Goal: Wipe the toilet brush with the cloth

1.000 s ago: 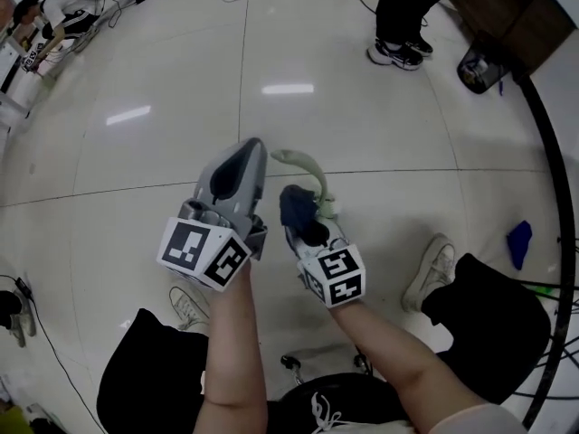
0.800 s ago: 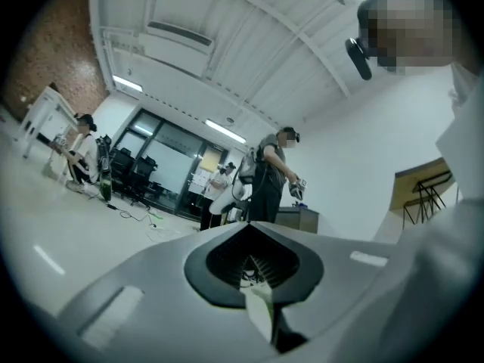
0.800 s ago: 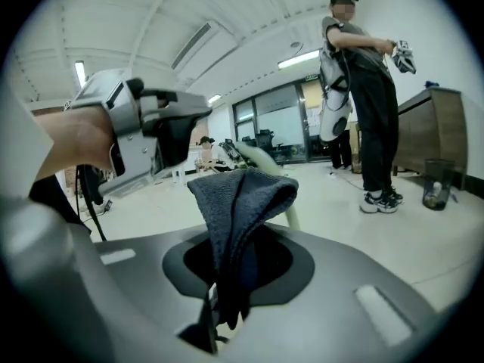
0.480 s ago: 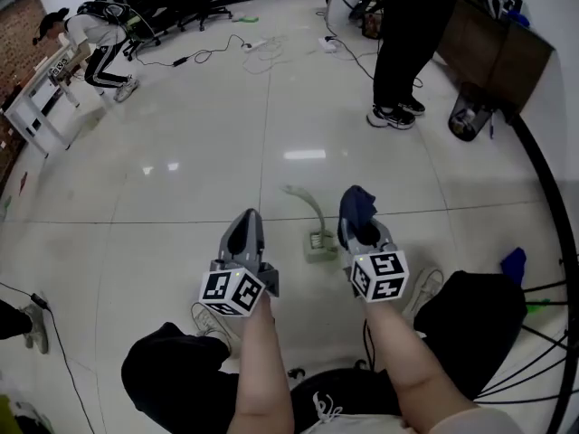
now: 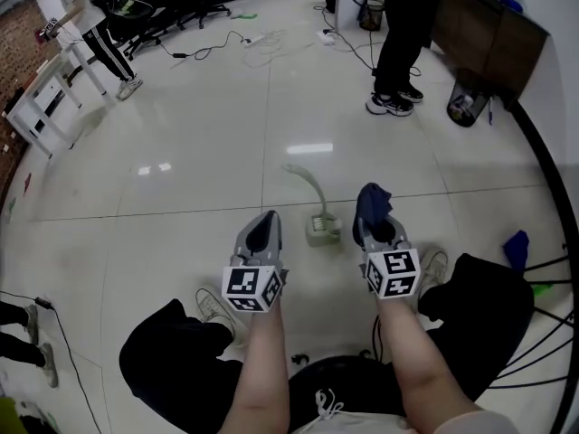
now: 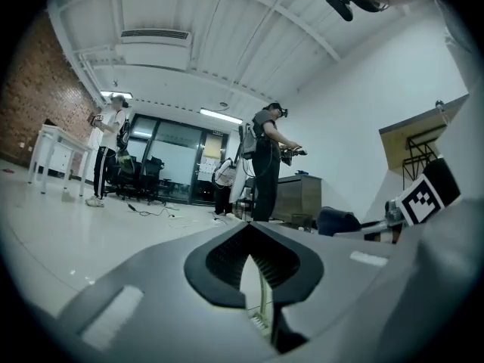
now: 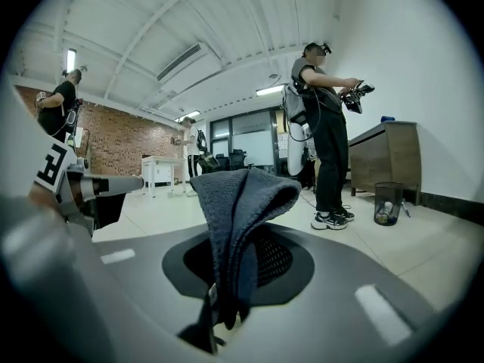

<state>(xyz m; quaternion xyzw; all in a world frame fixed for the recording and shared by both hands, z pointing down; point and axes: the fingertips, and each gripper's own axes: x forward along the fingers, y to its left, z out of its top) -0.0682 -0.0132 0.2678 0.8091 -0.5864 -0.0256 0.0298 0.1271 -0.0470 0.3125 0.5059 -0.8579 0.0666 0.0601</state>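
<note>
– Head view first: where is the toilet brush?
– The toilet brush (image 5: 318, 224) sits on the tiled floor (image 5: 181, 224) between my two grippers, and neither touches it. My left gripper (image 5: 268, 217) is clenched on nothing. My right gripper (image 5: 373, 217) grasps the dark blue cloth (image 5: 370, 197), which bunches up above its tips. Well apart, by the wooden cabinet (image 5: 488, 34), stands a dark waste bin (image 5: 466, 107) with something pale inside that I cannot name.
– And the left gripper view?
– My jaws meet at their tips and hold nothing. Through the slit behind them, a piece of the toilet brush (image 6: 262, 290) shows, its pale handle down on the floor. The cloth (image 6: 338, 220) pokes up at the right.
– The right gripper view?
– My jaws are pinched on the folded cloth (image 7: 240, 203), which stands upright between them. The waste bin (image 7: 388, 203) holds a few pale scraps, just beside a standing person (image 7: 325, 127)
</note>
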